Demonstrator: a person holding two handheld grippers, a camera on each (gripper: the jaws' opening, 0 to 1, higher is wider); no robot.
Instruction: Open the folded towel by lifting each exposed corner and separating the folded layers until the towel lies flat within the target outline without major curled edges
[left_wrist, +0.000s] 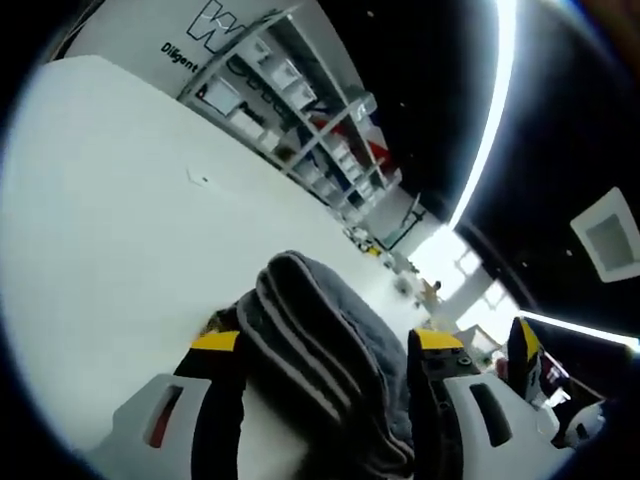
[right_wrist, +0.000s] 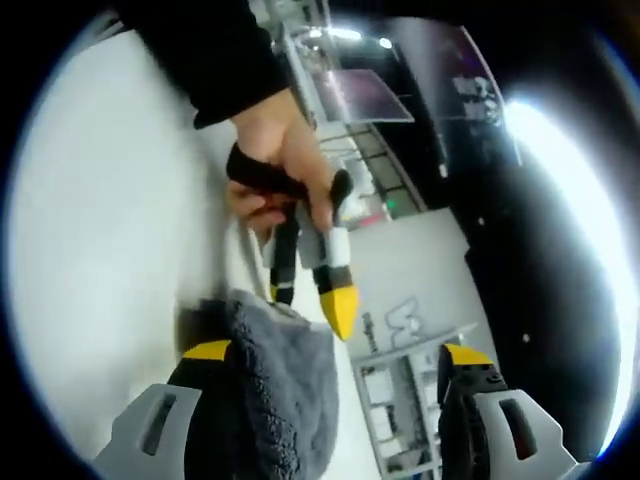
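Between my left gripper's (left_wrist: 325, 345) wide-set jaws bunched the grey towel (left_wrist: 330, 340), over the white table (left_wrist: 110, 220); shelving (left_wrist: 320, 120) stood beyond. Rightward, my right gripper (right_wrist: 335, 355) gaped too, towel against its left jaw, a hand (right_wrist: 275, 150) ahead.

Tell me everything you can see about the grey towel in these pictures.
The towel is dark grey, thick and fluffy, like terry cloth, with paler stripes running along its folds. It is bunched in several layers, not spread flat. In the left gripper view it lies between the jaws of the left gripper, over the white table. In the right gripper view it sits against one jaw of the right gripper, while the left gripper, held by a hand, reaches its top edge. Whether either grip is firm cannot be told.
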